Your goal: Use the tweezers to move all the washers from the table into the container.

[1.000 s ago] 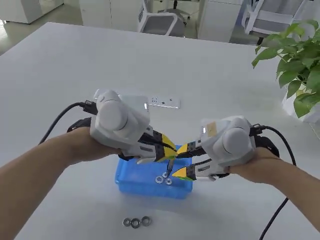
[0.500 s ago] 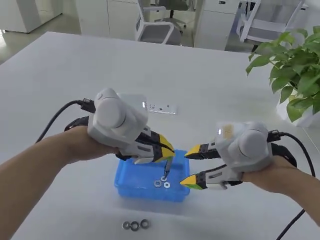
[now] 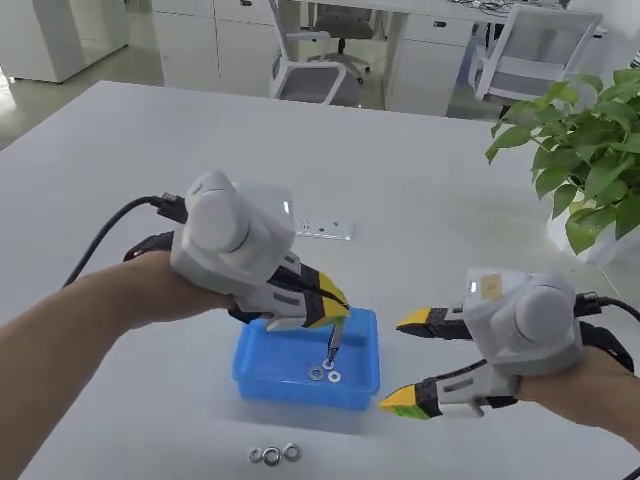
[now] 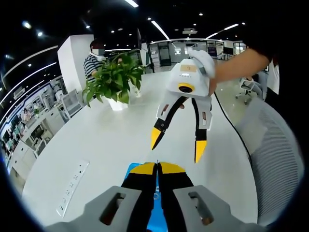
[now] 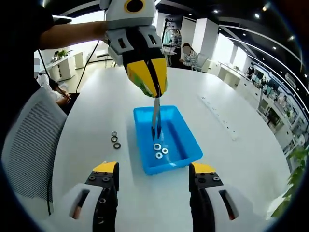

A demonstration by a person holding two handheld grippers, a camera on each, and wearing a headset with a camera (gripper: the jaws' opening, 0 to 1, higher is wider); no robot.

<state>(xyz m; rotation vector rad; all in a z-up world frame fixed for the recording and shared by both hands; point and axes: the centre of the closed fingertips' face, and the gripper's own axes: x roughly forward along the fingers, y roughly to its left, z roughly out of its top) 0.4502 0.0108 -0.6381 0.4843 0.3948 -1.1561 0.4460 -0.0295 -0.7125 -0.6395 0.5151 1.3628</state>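
Note:
My left gripper (image 3: 322, 300) is shut on slim metal tweezers (image 3: 333, 342), which point down into a blue container (image 3: 262, 368). Three washers (image 3: 323, 375) lie inside it, just under the tweezer tips. Three more washers (image 3: 272, 455) sit in a row on the table in front of the container. My right gripper (image 3: 405, 362) hangs open and empty to the right of the container. From the right gripper view, the left gripper (image 5: 147, 72) holds the tweezers (image 5: 156, 118) over the container (image 5: 181, 140), with the table washers (image 5: 115, 139) beside it.
A white power strip (image 3: 325, 230) lies behind the container. A leafy potted plant (image 3: 590, 160) stands at the table's right edge. Office chairs (image 3: 315, 60) are beyond the far edge. Bare white tabletop (image 3: 150, 150) spreads to the left and back.
My right gripper has drawn away from the left one, moving right and toward me, off the container. The left gripper with the tweezers has stayed over the container.

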